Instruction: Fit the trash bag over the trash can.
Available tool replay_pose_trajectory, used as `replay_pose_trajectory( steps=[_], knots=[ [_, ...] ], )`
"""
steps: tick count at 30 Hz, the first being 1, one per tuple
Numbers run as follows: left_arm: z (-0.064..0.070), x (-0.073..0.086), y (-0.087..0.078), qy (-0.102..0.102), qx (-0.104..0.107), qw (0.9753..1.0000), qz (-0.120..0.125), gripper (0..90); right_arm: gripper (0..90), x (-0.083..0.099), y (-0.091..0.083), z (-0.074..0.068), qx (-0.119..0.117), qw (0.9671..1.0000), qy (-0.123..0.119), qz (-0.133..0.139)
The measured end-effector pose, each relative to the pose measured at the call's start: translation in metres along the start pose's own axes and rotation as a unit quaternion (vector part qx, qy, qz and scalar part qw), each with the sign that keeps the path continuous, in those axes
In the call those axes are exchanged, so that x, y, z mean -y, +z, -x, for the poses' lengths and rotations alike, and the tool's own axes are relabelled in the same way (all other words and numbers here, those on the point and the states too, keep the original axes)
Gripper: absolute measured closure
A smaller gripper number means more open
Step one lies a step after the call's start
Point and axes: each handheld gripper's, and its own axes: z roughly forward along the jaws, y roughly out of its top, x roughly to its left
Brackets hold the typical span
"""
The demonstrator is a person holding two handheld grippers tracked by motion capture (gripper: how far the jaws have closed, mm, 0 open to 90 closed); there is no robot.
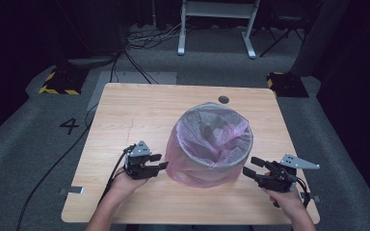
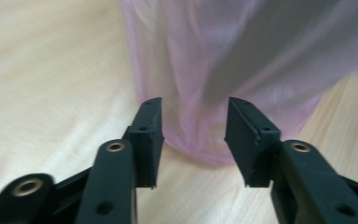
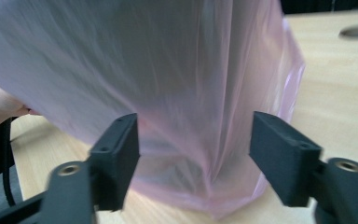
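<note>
Standing at the centre of the high view, the mesh bin (image 1: 215, 144) already wears its pink liner bag (image 1: 188, 166) over the rim, while the left gripper (image 1: 160, 161) and right gripper (image 1: 249, 166) flank it, jaws apart and empty, leaving only tidying, it seems.

The pink bag (image 3: 177, 93) blurs, its top cut off by the edge.

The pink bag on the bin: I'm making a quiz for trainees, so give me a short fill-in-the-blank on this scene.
1. The bag draped over the mesh bin is ____ in colour.
2. The jaws of the left tool stand ____.
3. The right tool holds ____.
4. The bin stands on a ____ table.

Missing words: pink; open; nothing; wooden
</note>
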Motion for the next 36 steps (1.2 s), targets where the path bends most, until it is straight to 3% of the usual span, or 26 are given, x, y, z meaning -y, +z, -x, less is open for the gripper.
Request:
replay_pose_trajectory(
  steps=[2,5,7,12,16,20,21,22,24,26,29,32,33,36],
  knots=[
    [-0.007,-0.006,-0.006,-0.007,-0.008,0.9995,0.029,52.4,32.0,-0.006,-0.004,0.003,0.013,0.9998,-0.011,0.012],
    [-0.015,-0.018,-0.011,-0.011,-0.002,0.9982,0.059,49.1,32.1,-0.014,-0.007,0.009,0.021,0.9994,-0.007,0.027],
    [-0.018,-0.027,-0.011,-0.009,0.007,0.9978,0.065,44.5,31.6,-0.020,-0.007,0.013,0.010,0.9995,-0.003,0.031],
    [-0.024,-0.049,-0.008,0.024,0.034,0.9954,0.086,26.7,26.7,-0.028,-0.004,0.012,-0.026,0.9992,-0.014,0.026],
    [-0.024,-0.064,0.002,0.040,0.051,0.9946,0.081,26.5,24.8,-0.031,-0.001,0.009,-0.043,0.9987,-0.025,0.014],
    [-0.019,-0.073,0.011,0.052,0.055,0.9943,0.075,39.0,29.1,-0.033,0.005,0.007,-0.051,0.9982,-0.030,0.007],
    [-0.018,-0.074,0.012,0.056,0.058,0.9941,0.073,49.6,31.6,-0.033,0.006,0.006,-0.053,0.9980,-0.032,0.005],
    [-0.017,-0.074,0.014,0.061,0.057,0.9941,0.069,53.6,35.6,-0.034,0.007,0.006,-0.056,0.9978,-0.036,0.001],
    [-0.015,-0.075,0.018,0.069,0.055,0.9942,0.061,71.4,49.0,-0.034,0.009,0.004,-0.061,0.9971,-0.046,-0.002],
    [-0.015,-0.075,0.022,0.066,0.035,0.9958,0.053,88.0,67.4,-0.034,0.010,0.003,-0.062,0.9967,-0.052,-0.009],
    [-0.016,-0.073,0.028,0.062,0.017,0.9970,0.043,90.0,89.3,-0.032,0.010,0.005,-0.040,0.9978,-0.052,-0.007],
    [-0.016,-0.071,0.034,0.057,0.008,0.9977,0.036,90.0,90.0,-0.029,0.010,0.006,-0.036,0.9983,-0.045,-0.005],
    [-0.016,-0.070,0.033,0.052,0.012,0.9978,0.040,90.0,85.4,-0.028,0.009,0.005,-0.039,0.9982,-0.046,-0.006],
    [-0.017,-0.068,0.028,0.042,0.013,0.9975,0.056,88.1,59.2,-0.030,0.002,0.004,-0.027,0.9988,-0.040,-0.001]
  ],
)
